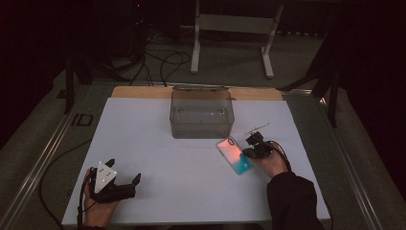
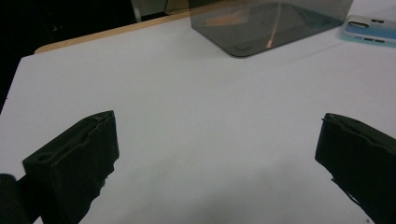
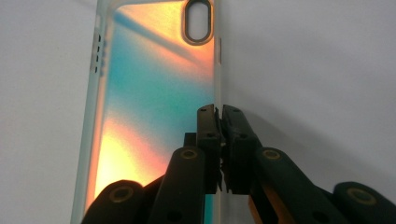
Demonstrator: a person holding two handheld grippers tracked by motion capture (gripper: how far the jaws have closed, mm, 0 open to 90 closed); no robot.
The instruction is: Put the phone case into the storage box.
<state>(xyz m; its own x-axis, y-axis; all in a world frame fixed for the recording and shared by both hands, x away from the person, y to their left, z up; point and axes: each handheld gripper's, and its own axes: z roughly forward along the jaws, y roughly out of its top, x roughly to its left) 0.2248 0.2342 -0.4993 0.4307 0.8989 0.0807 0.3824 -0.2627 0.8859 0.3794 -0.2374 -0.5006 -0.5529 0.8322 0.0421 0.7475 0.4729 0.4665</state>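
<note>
High view first: the right gripper (image 1: 253, 145) sits at the near right edge of an iridescent pink-to-teal plastic phone case (image 1: 234, 155), which lies flat on the white table sheet (image 1: 158, 158). The case's long axis runs diagonally, from its pink end up and left of this claw to its teal end down toward the person. A smoky transparent plastic box (image 1: 201, 115) stands just beyond the claw, open at the top. The left gripper (image 1: 125, 182) rests well apart, at the near left, its jaws spread and holding nothing.

Left gripper view: both black jaws stand wide, bare sheet between them; the box (image 2: 261, 23) lies ahead and the case (image 2: 371, 30) ahead to the right.

Right gripper view: the jaws are pressed together on the clear side rim of the case (image 3: 154, 93), pinching that edge. The case stretches straight away from the claw, camera cutout at the far end.

Judging by this, the grasp is made but the case is not yet lifted; carrying it, probably to the box, remains.
</note>
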